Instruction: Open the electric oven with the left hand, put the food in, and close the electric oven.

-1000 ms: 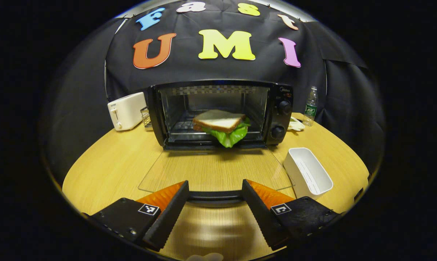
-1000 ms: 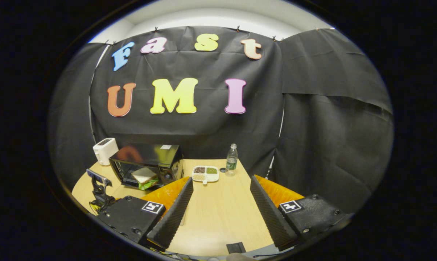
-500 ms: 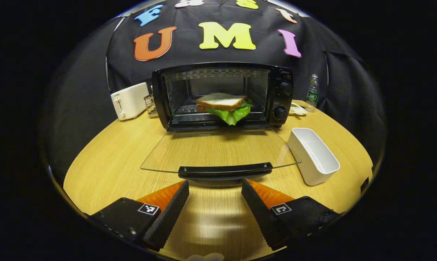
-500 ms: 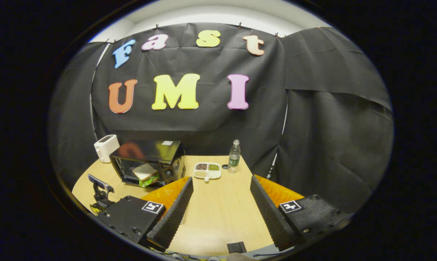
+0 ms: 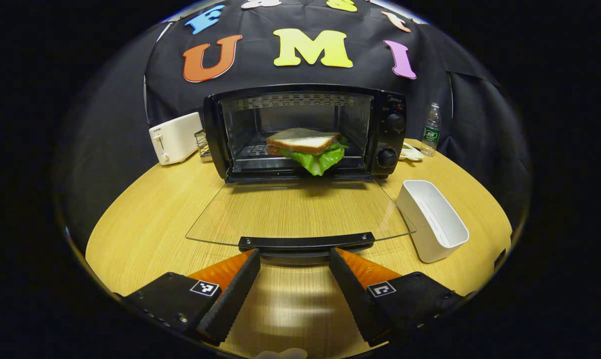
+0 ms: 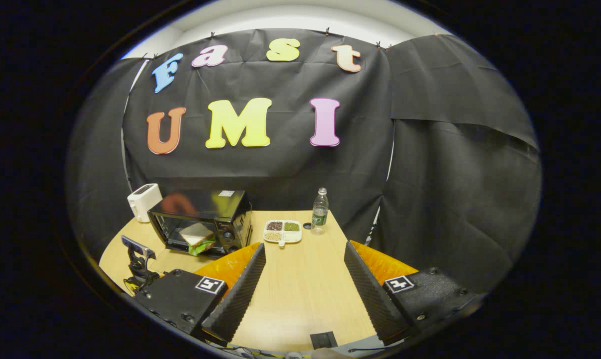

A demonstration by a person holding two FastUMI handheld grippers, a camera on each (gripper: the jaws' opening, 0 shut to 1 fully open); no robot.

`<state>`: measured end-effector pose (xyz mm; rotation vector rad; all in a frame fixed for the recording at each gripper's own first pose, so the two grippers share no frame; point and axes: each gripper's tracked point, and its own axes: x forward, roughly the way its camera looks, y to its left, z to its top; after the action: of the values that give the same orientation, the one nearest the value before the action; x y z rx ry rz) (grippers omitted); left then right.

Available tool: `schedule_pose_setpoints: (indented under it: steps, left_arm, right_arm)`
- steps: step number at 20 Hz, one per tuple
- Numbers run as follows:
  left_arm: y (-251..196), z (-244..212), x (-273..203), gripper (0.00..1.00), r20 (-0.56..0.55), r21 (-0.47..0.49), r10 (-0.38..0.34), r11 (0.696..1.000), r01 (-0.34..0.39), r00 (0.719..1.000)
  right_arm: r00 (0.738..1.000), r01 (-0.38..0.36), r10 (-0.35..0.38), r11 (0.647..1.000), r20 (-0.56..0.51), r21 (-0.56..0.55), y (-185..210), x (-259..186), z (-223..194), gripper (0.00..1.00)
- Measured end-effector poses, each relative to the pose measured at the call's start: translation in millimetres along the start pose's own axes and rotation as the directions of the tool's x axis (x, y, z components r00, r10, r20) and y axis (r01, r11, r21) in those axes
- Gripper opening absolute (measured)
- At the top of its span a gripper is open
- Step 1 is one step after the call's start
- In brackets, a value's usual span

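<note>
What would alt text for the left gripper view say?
The electric oven stands open with a sandwich inside, its glass door lying flat. The open left gripper sits just before the door handle.

You work in a cloth-walled recording booth: a wooden table [image 5: 145,219] bearing an oven [image 5: 305,132] and toaster [image 5: 174,138].

Each hand-held gripper, the left [image 5: 293,259] and the right [image 6: 304,252], has two long wedge-shaped fingers [image 5: 230,299] with ribbed inner faces. Each finger is mounted on a black block [image 6: 178,299] with small screws, and each block carries a square black-and-white marker [image 5: 204,287].
</note>
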<state>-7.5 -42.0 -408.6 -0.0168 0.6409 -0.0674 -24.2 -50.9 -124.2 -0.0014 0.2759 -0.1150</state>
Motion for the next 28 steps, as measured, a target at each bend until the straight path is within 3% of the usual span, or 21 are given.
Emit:
schedule_pose_setpoints:
  steps: [3, 4, 5, 7, 8, 15, 16, 17, 18, 20, 22, 23, 24, 25, 28]
  left_arm:
    - [0.5, 5.2, -2.8, 0.92, 0.007, 0.007, 0.002, 1.000, -0.002, 1.000]
    - [-0.1, 8.5, -4.6, 0.92, 0.013, 0.011, 0.003, 1.000, -0.003, 1.000]
    - [0.8, 10.8, -5.9, 0.92, 0.019, 0.016, 0.004, 1.000, -0.004, 1.000]
    - [0.0, 17.9, -9.3, 0.92, 0.032, 0.022, 0.002, 1.000, -0.003, 0.999]
    - [0.5, 21.4, -11.2, 0.92, 0.035, 0.026, 0.002, 1.000, -0.003, 0.999]
    - [1.4, 78.4, -22.6, 0.92, 0.108, 0.041, -0.013, 0.999, 0.008, 0.994]
    - [0.1, 83.6, -22.3, 0.82, 0.107, 0.028, -0.018, 0.999, 0.015, 0.994]
    - [0.7, 87.6, -24.2, 0.92, 0.105, 0.021, -0.020, 1.000, 0.018, 0.994]
    - [0.6, 94.9, -26.0, 0.93, 0.121, 0.030, -0.019, 0.999, 0.016, 0.992]
    - [0.4, 113.9, -24.3, 0.94, 0.158, 0.061, -0.017, 0.998, 0.008, 0.987]
    - [-3.8, 127.8, -21.0, 0.96, 0.181, 0.059, -0.033, 0.998, 0.022, 0.983]
    - [0.9, 134.6, -18.7, 0.96, 0.188, 0.062, -0.014, 0.998, 0.003, 0.982]
    - [1.1, 134.7, -13.7, 0.89, 0.176, 0.050, -0.014, 0.999, 0.006, 0.984]
    - [0.7, 140.2, -11.8, 0.96, 0.192, 0.035, -0.017, 0.999, 0.010, 0.981]
    - [3.5, 155.0, -7.4, 0.98, 0.226, 0.045, -0.015, 0.999, 0.005, 0.974]
  right_arm:
    - [1.000, -0.002, 0.002, 1.000, 0.012, -0.001, -0.7, 1.0, 3.8, 0.96]
    - [1.000, -0.006, 0.006, 1.000, 0.015, 0.000, -0.8, 0.7, 4.6, 1.00]
    - [1.000, -0.005, 0.005, 1.000, 0.018, -0.001, -1.4, 1.4, 5.3, 0.96]
    - [1.000, -0.007, 0.008, 1.000, 0.021, 0.000, -3.3, 2.6, 5.9, 1.00]
    - [1.000, -0.009, 0.009, 1.000, 0.018, 0.004, -3.4, 3.1, 5.8, 0.96]
    - [1.000, -0.018, 0.017, 0.999, 0.019, 0.051, -5.5, 9.6, 4.4, 1.00]
    - [1.000, -0.018, 0.016, 0.998, 0.023, 0.058, -7.6, 10.0, 6.4, 0.96]
    - [1.000, -0.015, 0.013, 0.998, 0.028, 0.062, -8.7, 9.7, 7.8, 0.96]
    - [0.999, -0.008, 0.006, 0.998, 0.033, 0.063, -12.1, 10.4, 8.9, 1.00]
    - [0.999, -0.001, -0.002, 0.998, 0.042, 0.066, -15.1, 10.7, 11.4, 0.96]
    - [0.999, 0.005, -0.008, 0.998, 0.045, 0.068, -18.0, 12.2, 12.8, 1.00]
    - [0.999, 0.009, -0.012, 0.998, 0.044, 0.070, -18.9, 12.5, 14.1, 0.96]
    - [0.999, 0.013, -0.016, 0.997, 0.046, 0.073, -20.3, 12.0, 14.7, 1.00]
    - [0.999, 0.014, -0.017, 0.997, 0.045, 0.075, -20.6, 11.9, 15.3, 1.00]
    - [0.999, 0.021, -0.024, 0.997, 0.044, 0.077, -22.3, 14.1, 15.8, 0.96]
